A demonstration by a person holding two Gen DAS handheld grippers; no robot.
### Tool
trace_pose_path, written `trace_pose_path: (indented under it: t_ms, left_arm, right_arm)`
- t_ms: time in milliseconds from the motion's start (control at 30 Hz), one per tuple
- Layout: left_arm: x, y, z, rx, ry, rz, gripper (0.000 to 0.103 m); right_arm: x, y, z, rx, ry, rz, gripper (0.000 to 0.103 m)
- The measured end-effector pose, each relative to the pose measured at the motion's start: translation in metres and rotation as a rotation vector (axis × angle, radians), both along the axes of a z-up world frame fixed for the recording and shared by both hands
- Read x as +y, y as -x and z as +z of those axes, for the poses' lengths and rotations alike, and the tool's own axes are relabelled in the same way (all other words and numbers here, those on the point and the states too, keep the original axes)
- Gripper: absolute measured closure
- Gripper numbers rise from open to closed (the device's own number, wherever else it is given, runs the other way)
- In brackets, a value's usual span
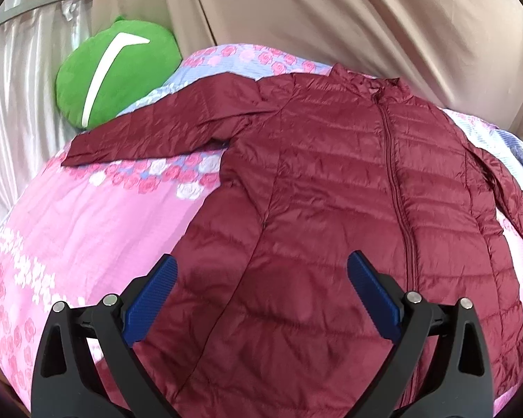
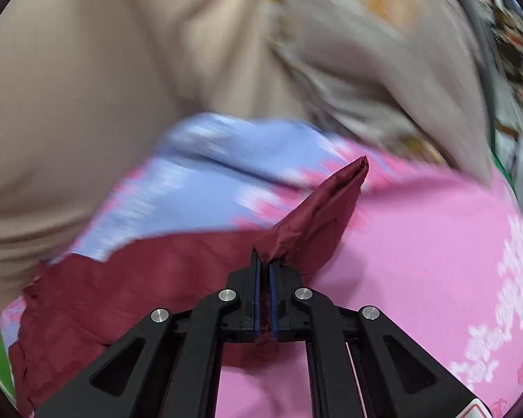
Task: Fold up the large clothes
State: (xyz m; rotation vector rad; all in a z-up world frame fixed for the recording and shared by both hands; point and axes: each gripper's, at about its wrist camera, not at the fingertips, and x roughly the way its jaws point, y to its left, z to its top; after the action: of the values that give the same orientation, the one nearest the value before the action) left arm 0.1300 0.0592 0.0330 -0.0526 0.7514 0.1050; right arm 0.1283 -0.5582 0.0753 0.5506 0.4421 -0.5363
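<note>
While the left hand-held gripper [image 1: 261,271] gapes over the jacket [image 1: 348,181], the right hand-held gripper [image 2: 264,261] pinches its sleeve [image 2: 317,209].

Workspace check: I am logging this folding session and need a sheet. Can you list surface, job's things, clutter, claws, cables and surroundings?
Surface: pink and blue floral bedspread, lightly rumpled.
Job's things: maroon quilted jacket lies spread out, front up and zipped; one sleeve stretched out sideways; the other sleeve pinched and raised off the bedspread.
Clutter: green plush cushion at the far edge, beside the stretched sleeve's end.
Claws: left claw open, over the jacket's lower part, holding nothing; right claw shut on sleeve fabric.
Cables: nothing seen.
Surroundings: beige draped cloth behind the bed, shiny pale curtain to the side; the right wrist view is blurred.
</note>
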Motion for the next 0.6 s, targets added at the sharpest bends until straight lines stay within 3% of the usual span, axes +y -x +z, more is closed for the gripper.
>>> trace_pose_path:
  t_ms: [100, 200, 300, 433, 600]
  left_arm:
    - [0.001, -0.009, 0.005, -0.014, 0.006, 0.002, 0.007]
    - [0.004, -0.018, 0.009, -0.018, 0.028, 0.002, 0.007]
    - [0.007, -0.025, 0.012, -0.031, 0.028, 0.005, 0.007]
    - [0.011, -0.032, 0.015, -0.051, 0.0, 0.01, 0.007]
    - [0.023, -0.047, 0.011, -0.041, 0.005, 0.028, 0.007]
  right_arm:
    - [0.063, -0.042, 0.06, -0.086, 0.105, 0.155, 0.098]
    - [0.159, -0.095, 0.112, -0.162, 0.199, 0.377, 0.099]
    - [0.247, -0.132, 0.129, -0.191, 0.252, 0.559, 0.099]
    - [0.383, -0.186, 0.103, -0.129, 0.313, 0.812, 0.099]
    - [0.521, -0.212, 0.007, 0.057, 0.3, 1.164, 0.095]
